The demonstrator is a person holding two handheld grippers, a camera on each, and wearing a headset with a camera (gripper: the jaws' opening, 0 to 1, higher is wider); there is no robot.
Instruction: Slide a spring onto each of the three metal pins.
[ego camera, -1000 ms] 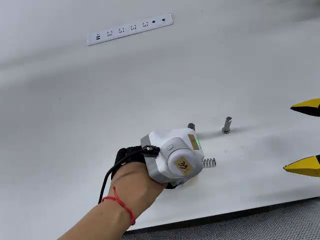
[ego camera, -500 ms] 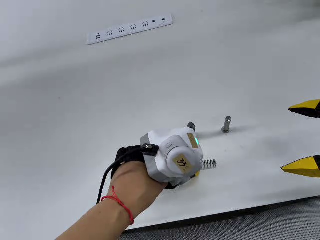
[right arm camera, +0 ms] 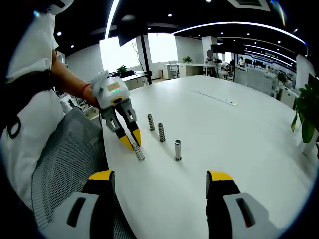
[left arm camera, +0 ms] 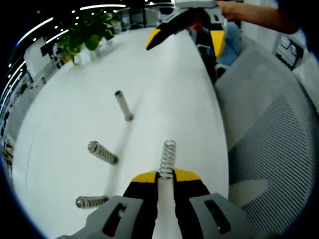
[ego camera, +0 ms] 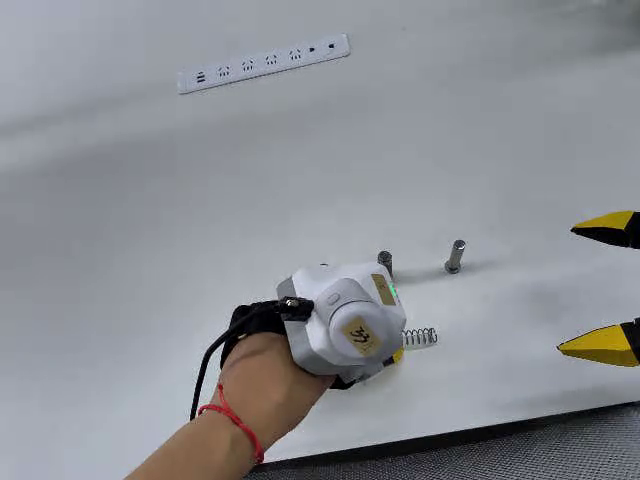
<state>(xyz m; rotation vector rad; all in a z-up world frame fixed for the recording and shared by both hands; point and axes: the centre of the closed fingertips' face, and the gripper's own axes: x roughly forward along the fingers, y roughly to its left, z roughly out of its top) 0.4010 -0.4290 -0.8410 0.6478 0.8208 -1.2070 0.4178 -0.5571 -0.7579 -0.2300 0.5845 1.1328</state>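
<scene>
Spring [left arm camera: 168,154] sits pinched by its near end between the jaws of your left hand-held gripper [left arm camera: 167,175]. Its long axis runs straight out ahead along the jaws, lying close to level over the desk [left arm camera: 164,74]. Ahead of its free end and off to the left stands the bare pin [left arm camera: 122,104], upright and clear of the coil. The middle pin [left arm camera: 102,152] and the near pin [left arm camera: 91,201], closer in on the gripper's left, each wear a spring already. Your right hand-held gripper [right arm camera: 160,175] hangs empty with jaws spread wide, beyond the bare pin and farther from it than your left. As I judge it, the coil must tip from level to upright, open end down, over the pin's top end.
</scene>
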